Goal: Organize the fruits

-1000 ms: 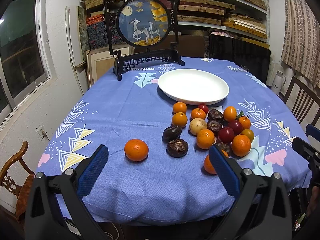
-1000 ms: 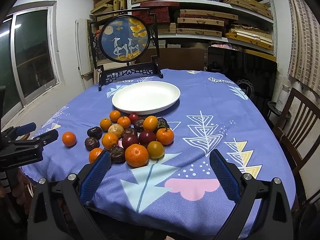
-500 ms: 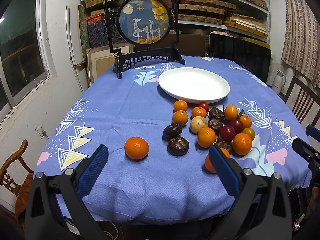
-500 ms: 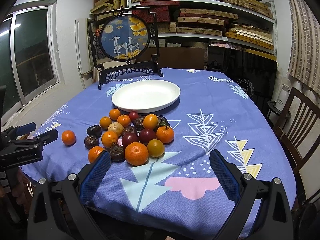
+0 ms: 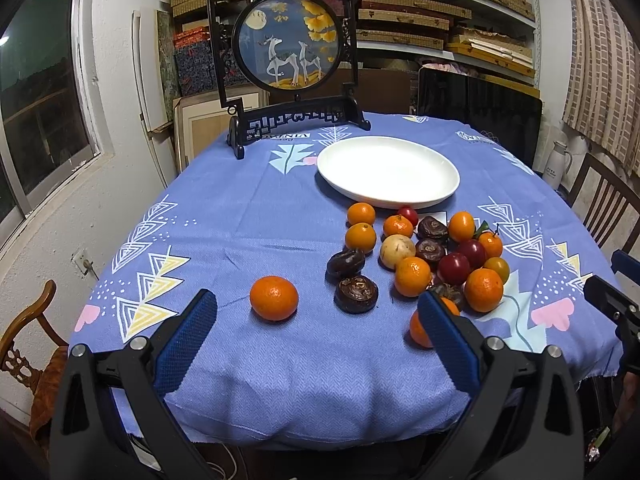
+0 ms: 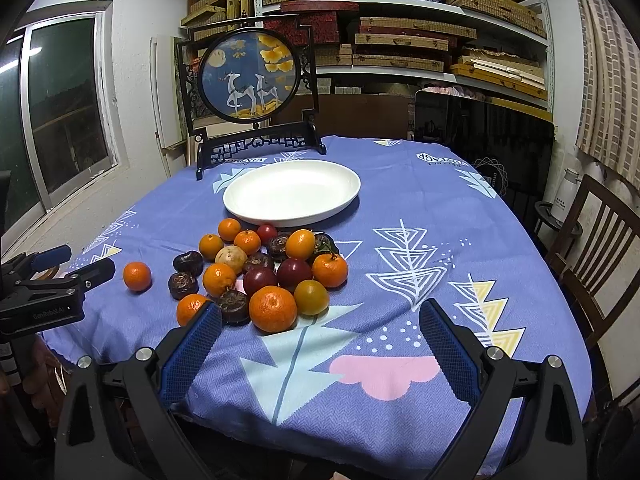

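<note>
A white oval plate [image 5: 388, 170] [image 6: 292, 194] lies empty on the blue tablecloth. In front of it lies a cluster of fruit [image 5: 424, 256] [image 6: 260, 272]: several oranges, red plums, dark brown fruits and one pale round fruit. One orange [image 5: 274, 298] [image 6: 137, 276] lies apart to the left of the cluster. My left gripper [image 5: 316, 332] is open and empty above the table's front edge, the lone orange just ahead of its left finger. My right gripper [image 6: 318, 340] is open and empty, a big orange [image 6: 273, 308] just ahead of it.
A framed round deer picture on a black stand [image 5: 290, 76] [image 6: 252, 92] stands behind the plate. Wooden chairs stand at the right [image 6: 592, 248] and at the left [image 5: 24, 332]. Shelves of boxes [image 6: 400, 32] line the back wall. A window [image 5: 36, 92] is at the left.
Both grippers have moved slightly forward toward the fruit; the table looms a little nearer. Nothing has been grasped and no fruit has moved.
</note>
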`<state>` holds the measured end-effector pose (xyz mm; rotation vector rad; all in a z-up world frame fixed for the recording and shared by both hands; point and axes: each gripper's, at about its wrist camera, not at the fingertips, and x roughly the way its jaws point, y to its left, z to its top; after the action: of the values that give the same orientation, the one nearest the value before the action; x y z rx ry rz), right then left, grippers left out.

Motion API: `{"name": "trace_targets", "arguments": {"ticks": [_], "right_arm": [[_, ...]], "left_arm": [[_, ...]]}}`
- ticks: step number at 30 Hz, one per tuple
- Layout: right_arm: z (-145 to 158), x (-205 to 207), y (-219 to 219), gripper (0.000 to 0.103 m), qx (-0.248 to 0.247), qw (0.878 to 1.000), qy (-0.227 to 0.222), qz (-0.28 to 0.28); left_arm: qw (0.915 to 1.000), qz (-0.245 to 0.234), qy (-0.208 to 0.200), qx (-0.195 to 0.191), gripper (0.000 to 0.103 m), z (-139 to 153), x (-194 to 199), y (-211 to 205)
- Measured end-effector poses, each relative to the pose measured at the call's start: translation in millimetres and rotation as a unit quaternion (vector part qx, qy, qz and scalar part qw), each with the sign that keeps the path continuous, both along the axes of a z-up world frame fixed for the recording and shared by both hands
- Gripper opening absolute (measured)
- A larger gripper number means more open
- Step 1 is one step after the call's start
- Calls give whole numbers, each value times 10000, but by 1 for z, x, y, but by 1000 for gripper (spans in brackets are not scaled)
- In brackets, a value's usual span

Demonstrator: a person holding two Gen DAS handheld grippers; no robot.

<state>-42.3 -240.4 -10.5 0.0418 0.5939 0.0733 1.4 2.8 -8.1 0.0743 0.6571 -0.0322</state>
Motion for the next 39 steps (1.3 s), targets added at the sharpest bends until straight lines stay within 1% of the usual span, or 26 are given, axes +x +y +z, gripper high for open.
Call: {"name": "trace_targets", "arguments": {"ticks": [20, 28, 32, 35, 37, 39], "right_arm": [[0, 0, 1, 99, -4, 10000, 5, 17], [0, 5, 3, 99, 12, 10000, 79, 27], [-8, 13, 1, 99, 37, 9997, 231, 25], [-17, 22, -1, 99, 72, 9992, 380, 30], [-22, 28, -1, 99, 99, 9988, 467, 66], [-28, 33, -1, 99, 94, 9985, 536, 114]], "left_arm": [[10000, 4, 12, -11, 98, -1, 0, 0], [10000, 55, 48, 61, 98, -2, 6, 1], [9992, 15, 342, 186, 98, -28, 25, 15], [9983, -114, 546, 190, 98, -48, 43, 29], [9982, -87, 568, 160, 98, -55, 53, 36], [9973, -15, 701, 203, 98, -67, 67, 43]]}}
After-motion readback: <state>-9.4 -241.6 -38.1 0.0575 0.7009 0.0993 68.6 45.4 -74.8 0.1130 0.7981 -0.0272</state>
